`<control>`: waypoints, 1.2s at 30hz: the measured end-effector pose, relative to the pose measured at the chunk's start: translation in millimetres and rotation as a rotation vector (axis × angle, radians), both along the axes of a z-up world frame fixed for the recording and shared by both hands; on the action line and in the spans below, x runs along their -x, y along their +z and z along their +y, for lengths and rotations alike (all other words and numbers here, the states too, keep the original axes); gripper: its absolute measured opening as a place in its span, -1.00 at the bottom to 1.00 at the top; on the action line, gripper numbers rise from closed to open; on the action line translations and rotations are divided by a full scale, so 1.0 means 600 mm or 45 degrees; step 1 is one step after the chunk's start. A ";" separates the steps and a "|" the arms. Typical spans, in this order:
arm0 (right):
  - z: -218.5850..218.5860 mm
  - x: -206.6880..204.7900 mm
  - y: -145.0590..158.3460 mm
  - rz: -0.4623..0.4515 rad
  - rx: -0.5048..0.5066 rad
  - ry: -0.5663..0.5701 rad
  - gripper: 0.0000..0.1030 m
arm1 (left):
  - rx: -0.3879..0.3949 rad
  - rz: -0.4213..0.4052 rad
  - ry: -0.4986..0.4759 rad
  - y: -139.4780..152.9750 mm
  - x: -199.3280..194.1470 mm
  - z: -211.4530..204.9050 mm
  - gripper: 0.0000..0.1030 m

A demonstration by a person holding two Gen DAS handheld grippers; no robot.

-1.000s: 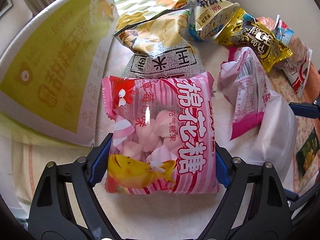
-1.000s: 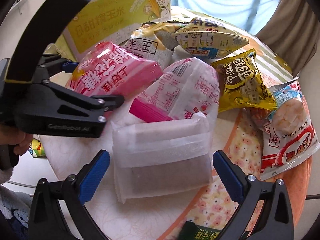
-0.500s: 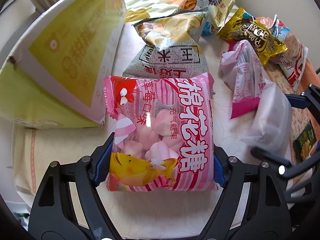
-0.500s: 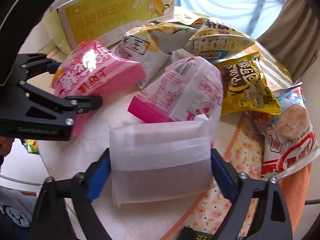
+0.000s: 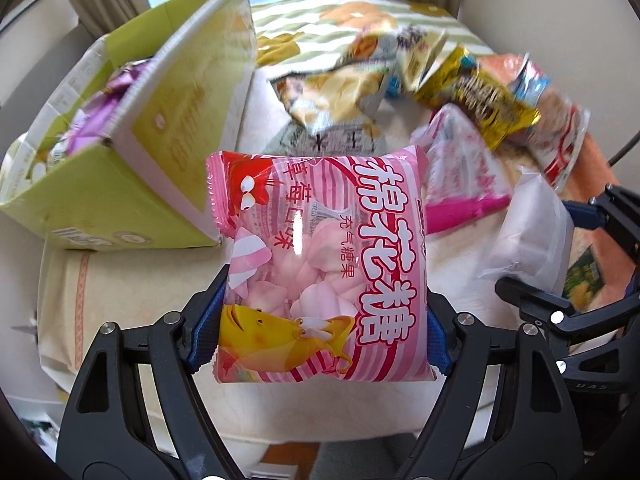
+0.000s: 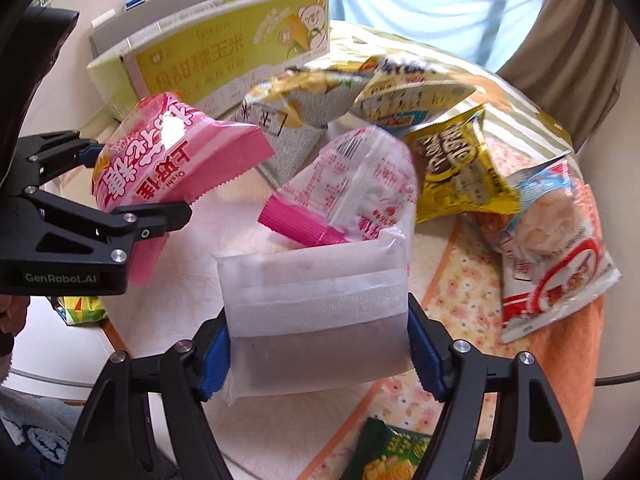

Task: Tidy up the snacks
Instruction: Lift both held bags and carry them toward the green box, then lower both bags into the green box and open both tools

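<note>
Marshmallow bag (image 5: 320,264), centre frame, clamped at its lower sides in my left gripper (image 5: 320,332), above the surface (image 5: 132,292); light, puffy, slippery film. My right gripper (image 6: 320,344) pinches a translucent pouch (image 6: 316,304), soft and floppy. Open cardboard box (image 5: 132,128) upper left.

home | curtains (image 6: 584,20) | window (image 6: 420,4) | floral tablecloth (image 6: 460,292)

The marshmallow bag (image 5: 324,268) is pink-striped with a yellow fish; the box (image 6: 224,60) yellow-green; the pouch (image 6: 316,320) frosted white; the tablecloth (image 6: 460,292) orange-flowered; the pads (image 6: 424,356) blue.
</note>
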State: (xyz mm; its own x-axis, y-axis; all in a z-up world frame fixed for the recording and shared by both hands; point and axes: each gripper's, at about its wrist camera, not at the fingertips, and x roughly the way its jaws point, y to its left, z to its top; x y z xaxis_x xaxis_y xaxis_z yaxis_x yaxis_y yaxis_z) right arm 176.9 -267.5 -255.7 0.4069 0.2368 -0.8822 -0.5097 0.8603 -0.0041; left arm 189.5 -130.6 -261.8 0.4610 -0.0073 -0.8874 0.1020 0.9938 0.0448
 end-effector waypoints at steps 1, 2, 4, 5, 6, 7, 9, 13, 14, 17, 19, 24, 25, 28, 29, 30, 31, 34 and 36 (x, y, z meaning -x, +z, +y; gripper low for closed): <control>-0.003 -0.001 0.008 -0.009 0.001 -0.005 0.38 | 0.010 -0.012 0.001 0.010 0.003 -0.001 0.52; -0.007 -0.002 0.019 -0.018 0.001 -0.011 0.38 | 0.011 -0.032 -0.001 0.023 0.006 -0.003 0.52; -0.012 -0.001 0.047 -0.047 0.005 -0.031 0.38 | 0.004 -0.071 -0.011 0.054 0.014 -0.004 0.52; -0.014 -0.001 0.061 -0.060 0.009 -0.043 0.38 | 0.002 -0.093 -0.011 0.070 0.016 -0.005 0.52; -0.016 -0.002 0.077 -0.076 0.011 -0.050 0.38 | 0.003 -0.119 -0.005 0.089 0.019 -0.004 0.52; -0.018 0.000 0.097 -0.099 0.009 -0.057 0.38 | 0.009 -0.139 0.002 0.108 0.024 -0.004 0.52; -0.015 0.012 0.126 -0.132 0.010 -0.063 0.38 | 0.023 -0.178 0.018 0.145 0.028 0.005 0.52; 0.000 0.019 0.182 -0.177 -0.003 -0.061 0.38 | 0.032 -0.264 0.056 0.214 0.033 0.035 0.52; 0.005 0.017 0.195 -0.187 -0.017 -0.054 0.38 | 0.041 -0.280 0.063 0.229 0.040 0.040 0.52; 0.039 0.015 0.228 -0.212 -0.043 -0.033 0.38 | 0.049 -0.324 0.102 0.265 0.032 0.080 0.52; 0.061 0.005 0.239 -0.224 -0.054 -0.017 0.38 | 0.051 -0.340 0.118 0.283 0.021 0.106 0.52; 0.130 -0.027 0.265 -0.244 -0.104 0.020 0.38 | 0.039 -0.354 0.130 0.310 -0.019 0.194 0.52; 0.152 -0.040 0.269 -0.249 -0.117 0.024 0.38 | 0.041 -0.351 0.130 0.312 -0.030 0.213 0.52; 0.202 -0.067 0.273 -0.255 -0.139 0.012 0.38 | 0.039 -0.314 0.118 0.311 -0.069 0.270 0.52; 0.220 -0.076 0.274 -0.251 -0.148 0.007 0.38 | 0.039 -0.305 0.110 0.311 -0.082 0.289 0.52; 0.243 -0.091 0.273 -0.244 -0.161 -0.004 0.38 | 0.035 -0.291 0.099 0.309 -0.097 0.308 0.52; 0.259 -0.101 0.273 -0.237 -0.169 -0.015 0.38 | 0.030 -0.278 0.088 0.307 -0.111 0.323 0.52; 0.308 -0.132 0.270 -0.213 -0.181 -0.053 0.38 | 0.032 -0.241 0.050 0.299 -0.159 0.373 0.52; 0.337 -0.151 0.268 -0.193 -0.182 -0.089 0.38 | 0.042 -0.215 0.018 0.291 -0.188 0.396 0.52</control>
